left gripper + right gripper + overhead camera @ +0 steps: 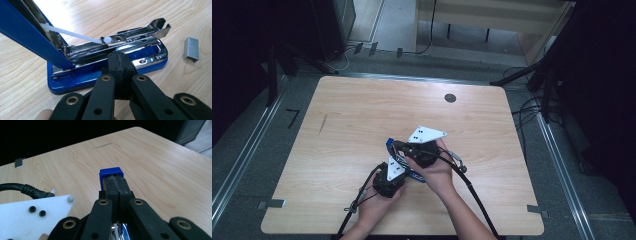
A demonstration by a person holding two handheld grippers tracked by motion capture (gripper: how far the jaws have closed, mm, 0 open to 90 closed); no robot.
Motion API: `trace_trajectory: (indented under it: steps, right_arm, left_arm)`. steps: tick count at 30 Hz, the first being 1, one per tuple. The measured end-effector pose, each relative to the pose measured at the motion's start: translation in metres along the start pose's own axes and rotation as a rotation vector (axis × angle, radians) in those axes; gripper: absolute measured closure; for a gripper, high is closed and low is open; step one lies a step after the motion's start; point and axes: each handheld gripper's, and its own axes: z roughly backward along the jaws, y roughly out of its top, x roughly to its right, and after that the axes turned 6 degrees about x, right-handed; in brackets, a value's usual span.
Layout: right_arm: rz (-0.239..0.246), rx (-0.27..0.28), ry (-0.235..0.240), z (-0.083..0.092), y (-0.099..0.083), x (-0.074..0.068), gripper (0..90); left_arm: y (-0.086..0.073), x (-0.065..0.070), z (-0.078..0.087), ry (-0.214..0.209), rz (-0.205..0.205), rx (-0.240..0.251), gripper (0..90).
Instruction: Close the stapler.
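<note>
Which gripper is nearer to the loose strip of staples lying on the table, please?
Left. The left gripper rests at the open stapler base, with the staple strip just beside it. The right gripper is at the raised blue stapler top, farther away.

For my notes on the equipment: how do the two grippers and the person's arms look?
Both the left gripper and the right gripper have black jaws with brass-coloured rivets. Each carries a grey three-cornered plate and a black cable. The forearms are bare, without sleeves.

legible text: one mark, a black "7"-shaped figure [292, 118] on the grey floor [272, 145], left of the table [362, 115]. no labels or brands readable elsewhere.
</note>
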Motion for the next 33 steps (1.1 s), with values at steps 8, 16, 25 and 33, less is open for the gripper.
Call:
trace_trajectory:
  steps: [8,16,25,33]
  right_arm:
    - [0.014,-0.010,0.015,-0.009,0.001,0.001,90.0]
    - [0.020,-0.079,0.014,-0.023,-0.010,0.003,90.0]
    - [0.007,-0.089,0.036,-0.027,-0.013,0.006,90.0]
    - [-0.021,-0.091,0.075,-0.035,-0.016,0.011,90.0]
  left_arm:
    - [0.000,0.000,0.000,0.000,0.000,0.001,90.0]
    - [0.000,0.000,0.000,-0.002,-0.003,-0.001,90.0]
    - [0.000,0.001,0.000,0.000,-0.008,-0.001,90.0]
    - [0.000,0.001,0.000,-0.002,-0.011,-0.002,90.0]
